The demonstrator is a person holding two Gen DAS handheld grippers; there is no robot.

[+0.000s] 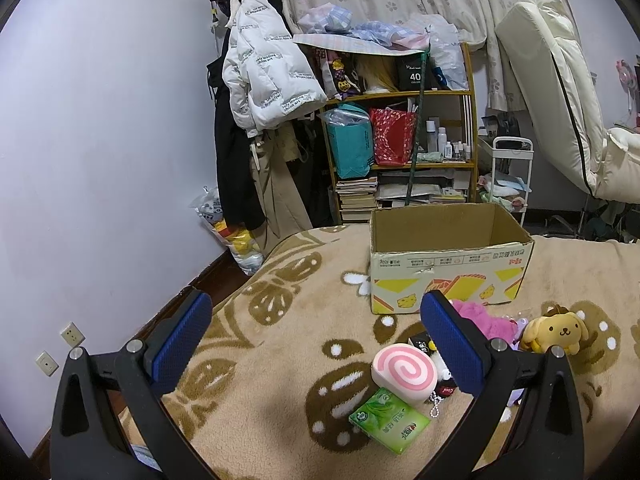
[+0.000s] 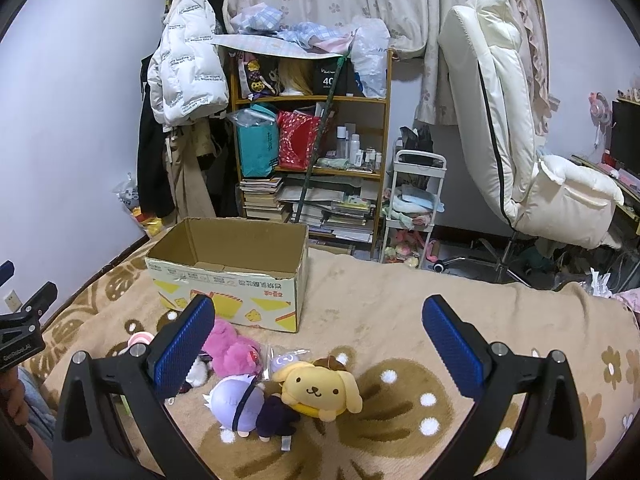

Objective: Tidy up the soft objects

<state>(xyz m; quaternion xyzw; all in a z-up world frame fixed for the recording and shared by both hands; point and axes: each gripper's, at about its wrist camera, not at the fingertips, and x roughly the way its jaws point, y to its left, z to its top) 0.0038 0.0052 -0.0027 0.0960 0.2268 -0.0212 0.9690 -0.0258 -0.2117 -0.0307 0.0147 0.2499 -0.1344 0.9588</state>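
Plush toys and small soft items lie clustered on the bed blanket just in front of an open cardboard box, which stands upright with its flaps out of the way, presumably as the collection bin. From the left wrist view, the left tool hangs released, jaws wide apart and holding nothing, aimed over a pink swirl cushion and a green tissue pack that touch each other. From the right wrist view, the right tool is likewise released and empty, poised above a yellow dog plush lying beside a purple-haired doll and a pink plush. Judgement: nothing appears boxed yet; the wide jaws suit bulky, compressible toys.
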